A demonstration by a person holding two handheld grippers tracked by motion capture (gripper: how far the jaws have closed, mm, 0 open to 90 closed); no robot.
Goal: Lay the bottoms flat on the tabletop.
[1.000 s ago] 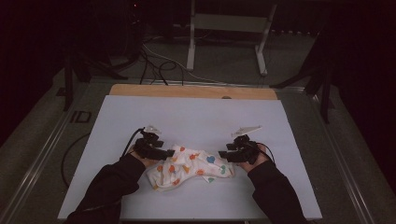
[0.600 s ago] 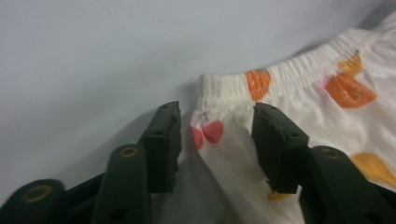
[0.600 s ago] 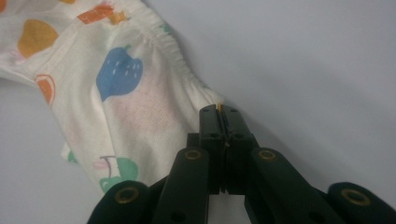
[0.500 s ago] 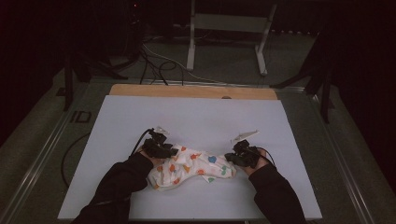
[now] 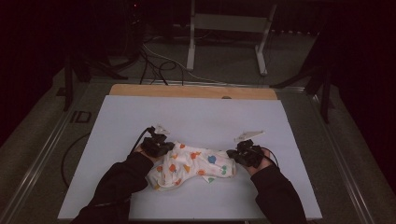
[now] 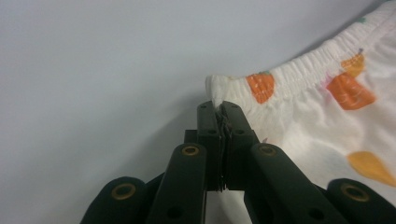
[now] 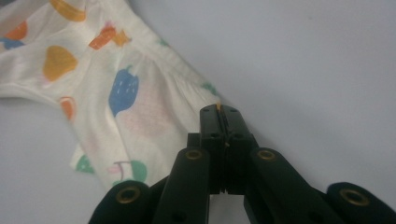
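A small white garment (image 5: 194, 168) printed with coloured fruit lies crumpled on the white table top (image 5: 196, 116), near its front edge. My left gripper (image 5: 164, 149) sits at the garment's left end. Its jaws have just been closing and now pinch the elastic hem corner (image 6: 219, 106) of the garment (image 6: 327, 107). My right gripper (image 5: 235, 157) is at the garment's right end, shut on the edge of the cloth (image 7: 220, 109), and the printed fabric (image 7: 126, 93) spreads away to its left. A dark-sleeved forearm leads to each gripper from the bottom of the high view.
A wooden strip (image 5: 191, 91) runs along the table's far edge. Beyond it, cables (image 5: 159, 65) lie on the floor beside a metal stand (image 5: 229, 28). Bare white surface surrounds the garment on the far side and on both flanks.
Both hands have edged in slightly onto the garment's ends. The garment itself lies much as before.
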